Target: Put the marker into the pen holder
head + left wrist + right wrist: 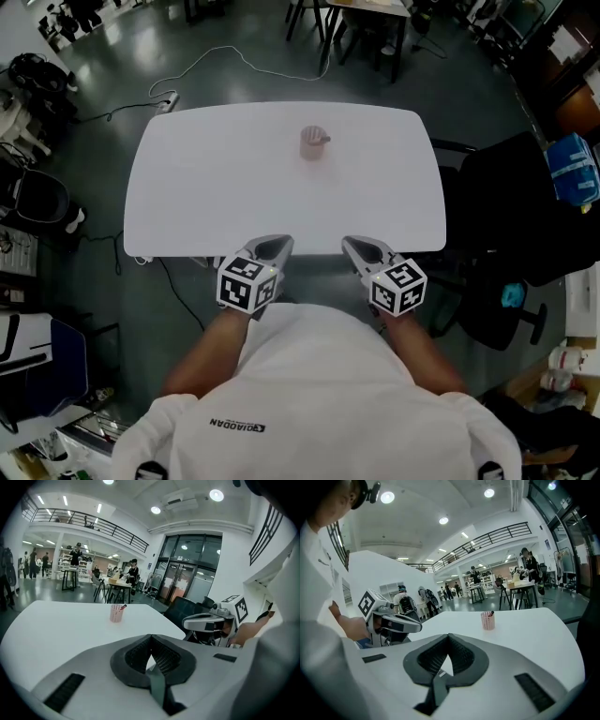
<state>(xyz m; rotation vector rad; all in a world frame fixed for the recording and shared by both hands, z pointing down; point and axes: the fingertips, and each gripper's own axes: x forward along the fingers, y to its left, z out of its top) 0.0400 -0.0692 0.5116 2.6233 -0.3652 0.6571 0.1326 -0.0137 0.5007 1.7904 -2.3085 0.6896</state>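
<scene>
As marker [322,140] leans in pen holder [310,146], rightward

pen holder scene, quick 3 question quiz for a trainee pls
1. True or false: the marker already stands in the pen holder.
2. Where are the left gripper and the right gripper?
A. Right over the holder
B. At the near edge of the table, well apart from the holder
C. Resting at the table's far edge
3. Fill in: both grippers' jaws are ____, with nothing between them.

Key: 1 true; 2 B; 3 shut
</scene>
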